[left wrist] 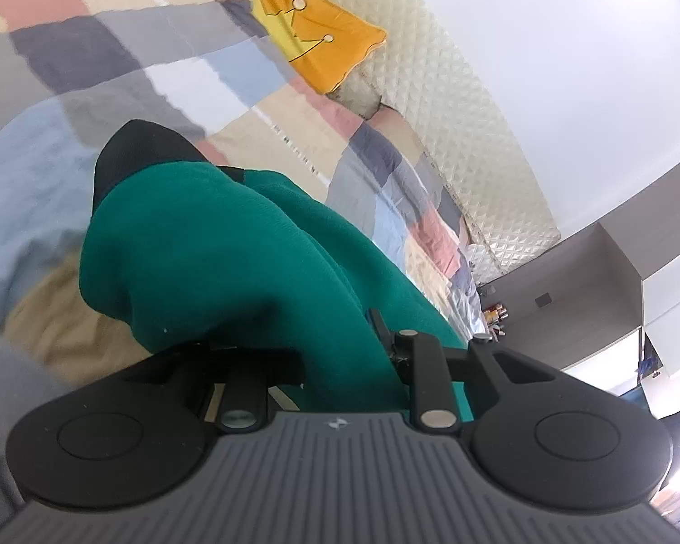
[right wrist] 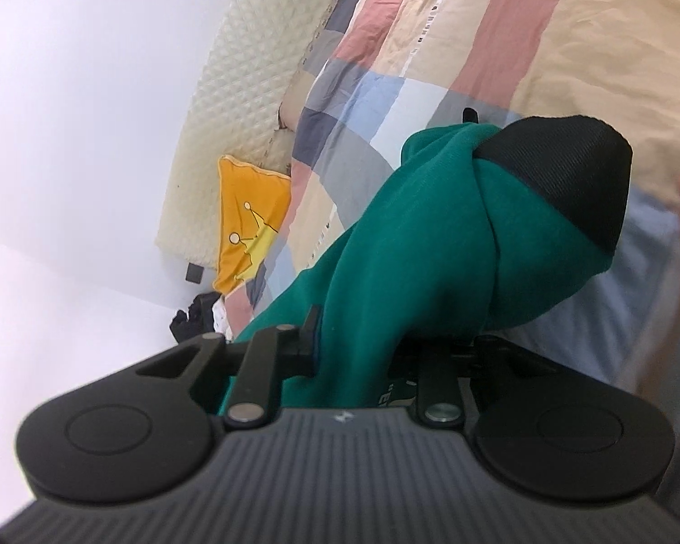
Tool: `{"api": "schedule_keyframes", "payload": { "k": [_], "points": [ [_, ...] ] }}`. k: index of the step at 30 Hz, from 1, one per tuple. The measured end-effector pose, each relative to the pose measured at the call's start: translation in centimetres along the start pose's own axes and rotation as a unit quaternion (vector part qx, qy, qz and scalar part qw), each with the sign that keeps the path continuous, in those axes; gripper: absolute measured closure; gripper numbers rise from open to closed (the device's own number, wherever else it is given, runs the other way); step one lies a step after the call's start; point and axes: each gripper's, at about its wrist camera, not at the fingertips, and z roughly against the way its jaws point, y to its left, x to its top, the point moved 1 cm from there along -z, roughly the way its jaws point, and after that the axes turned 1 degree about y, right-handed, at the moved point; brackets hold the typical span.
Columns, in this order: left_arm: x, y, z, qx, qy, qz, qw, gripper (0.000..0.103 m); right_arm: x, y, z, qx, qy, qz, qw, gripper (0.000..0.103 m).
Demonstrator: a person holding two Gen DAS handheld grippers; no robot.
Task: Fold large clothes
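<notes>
Both grippers (left (left wrist: 231, 172), right (right wrist: 517, 172)) pinch green garment (left wrist: 231, 254) folds.

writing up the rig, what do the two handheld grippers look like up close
The left gripper and right gripper match: ribbed dark grey body with a small white logo, two round black discs at the sides, black linkage bars with silver pivot pins.

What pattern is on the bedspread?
The bedspread is a patchwork of pink, cream, grey and pale blue blocks, clearest in the left wrist view.
</notes>
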Motion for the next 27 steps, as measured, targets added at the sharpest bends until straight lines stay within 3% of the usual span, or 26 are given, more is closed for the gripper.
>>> {"api": "schedule_keyframes", "payload": {
  "k": [6, 9, 11, 13, 17, 21, 27],
  "points": [
    [-0.3, 2.0, -0.4, 0.009, 0.019, 0.029, 0.9993, 0.075, -0.7, -0.2, -0.3, -0.033, 0.021, -0.003, 0.999, 0.071],
    [0.2, 2.2, -1.2, 0.012, 0.033, 0.037, 0.9987, 0.071, -0.6, -0.4, -0.8, -0.026, 0.020, -0.017, 0.999, 0.061],
    [0.8, 2.4, -2.1, 0.009, 0.039, 0.043, 0.9983, 0.069, -0.5, -0.3, -0.8, -0.009, 0.021, -0.025, 0.999, 0.038],
    [1.2, 2.3, -2.7, 0.001, 0.044, 0.051, 0.9977, 0.061, -0.4, -0.1, -0.9, 0.005, 0.017, -0.032, 0.999, 0.029],
    [2.1, 2.2, -4.1, -0.021, 0.045, 0.063, 0.9968, 0.049, -0.1, 0.3, -1.1, 0.018, 0.005, -0.036, 0.999, 0.027],
    [2.8, 2.2, -5.4, -0.027, 0.039, 0.070, 0.9964, 0.047, 0.2, 0.7, -1.9, 0.036, -0.013, -0.040, 0.998, 0.027],
    [4.0, 1.0, -7.9, -0.007, 0.034, 0.061, 0.9975, 0.047, 1.7, 1.1, -4.4, 0.037, -0.030, -0.027, 0.999, 0.027]
  ]
}}
